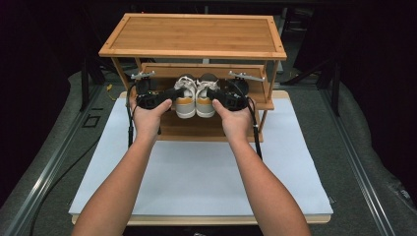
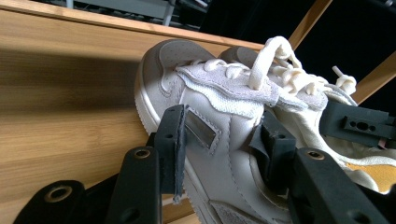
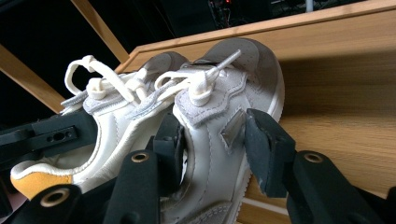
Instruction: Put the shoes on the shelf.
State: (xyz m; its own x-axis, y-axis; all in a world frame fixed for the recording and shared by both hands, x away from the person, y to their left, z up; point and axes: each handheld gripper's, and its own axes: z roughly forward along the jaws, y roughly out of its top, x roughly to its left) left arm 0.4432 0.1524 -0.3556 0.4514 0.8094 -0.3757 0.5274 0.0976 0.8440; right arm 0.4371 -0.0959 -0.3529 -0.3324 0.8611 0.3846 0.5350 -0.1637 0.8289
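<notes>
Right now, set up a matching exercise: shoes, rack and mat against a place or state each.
1 left shoe
2 right shoe
3 rack top
4 mat

A bare bamboo
B white, under the rack
C in the left gripper
D in the right gripper

Pairs: 1-C, 2-D, 3-A, 4-B
</notes>
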